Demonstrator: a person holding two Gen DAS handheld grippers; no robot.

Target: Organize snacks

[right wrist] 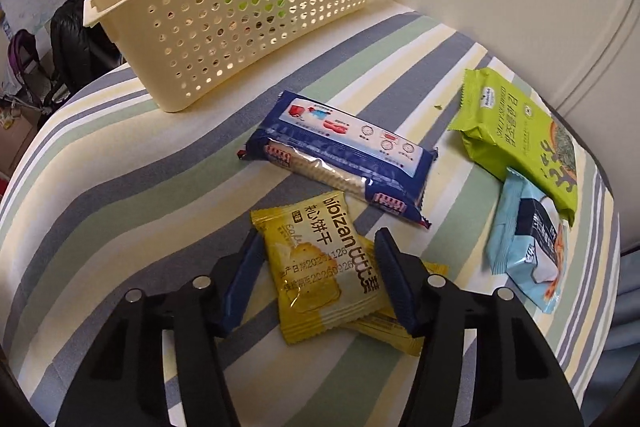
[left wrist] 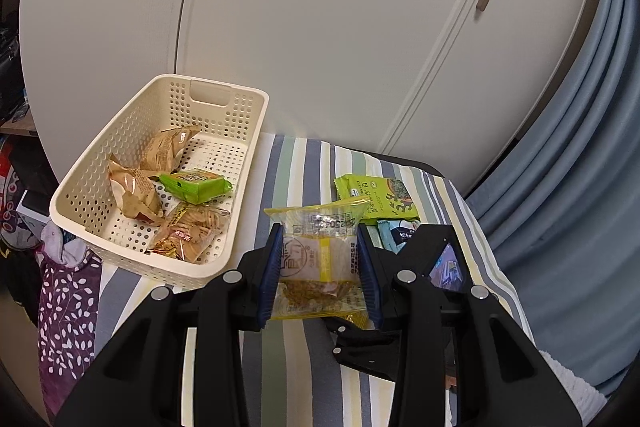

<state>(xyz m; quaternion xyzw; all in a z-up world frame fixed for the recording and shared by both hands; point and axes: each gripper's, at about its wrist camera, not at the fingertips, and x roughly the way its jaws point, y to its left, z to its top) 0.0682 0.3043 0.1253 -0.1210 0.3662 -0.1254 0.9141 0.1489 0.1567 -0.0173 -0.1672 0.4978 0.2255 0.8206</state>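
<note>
Mid-sort: left gripper (left wrist: 318, 267) carrying a snack toward the basket (left wrist: 100, 171); right lining up its next pick.
Perforated cream basket sits on the striped cloth (right wrist: 120, 163), already holding several packets. Left jaws clamp a clear-and-yellow packet (left wrist: 320, 247), lifted just right of the basket; next call: swing over the rim, release. Right gripper (right wrist: 316, 283) spread wide, straddling a yellow biscuit pack (right wrist: 320, 275) lying flat.

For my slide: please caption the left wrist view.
Left gripper holds a yellow snack packet beside the cream basket.
</note>
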